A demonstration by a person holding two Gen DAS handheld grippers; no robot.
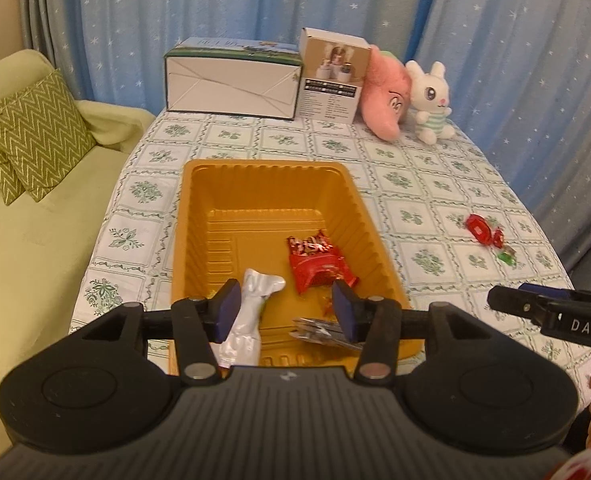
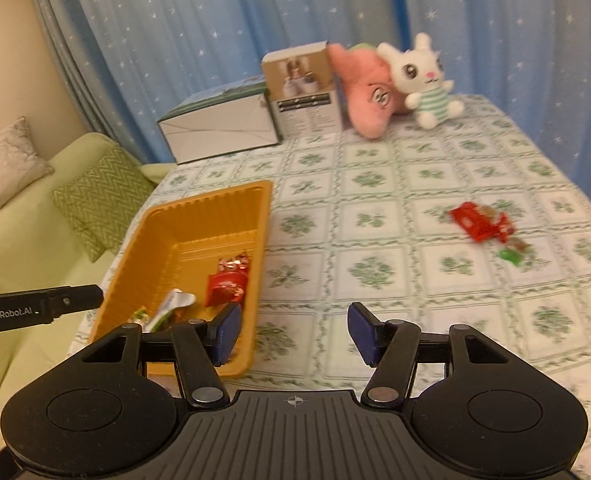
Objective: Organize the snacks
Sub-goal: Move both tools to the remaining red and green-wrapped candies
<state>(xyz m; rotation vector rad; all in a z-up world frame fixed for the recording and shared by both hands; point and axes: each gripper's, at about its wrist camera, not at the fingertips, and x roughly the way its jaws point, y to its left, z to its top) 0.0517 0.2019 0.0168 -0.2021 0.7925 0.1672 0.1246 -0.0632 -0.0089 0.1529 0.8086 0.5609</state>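
One orange tray (image 1: 271, 184) (four snacks inside); three candies (image 2: 485, 226) outside; both grippers (image 2: 293, 330) empty, parted.

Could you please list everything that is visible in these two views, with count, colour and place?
tray: one, orange, near left of table
red packets: two, in tray
silver packet: one, tray's near end
flat grey packet: one, tray's near end
loose sweets: small cluster, red and green, on cloth at right
tablecloth: one, white with green flowers
wide box: one, white and green, far edge
small box: one, beige, beside it
pink plush: one, far edge
white rabbit: one, beside the plush
sofa: one, pale green, left
cushions: green zigzag
curtain: blue, starred
left fingers: open, above tray
right fingers: open, empty, above cloth
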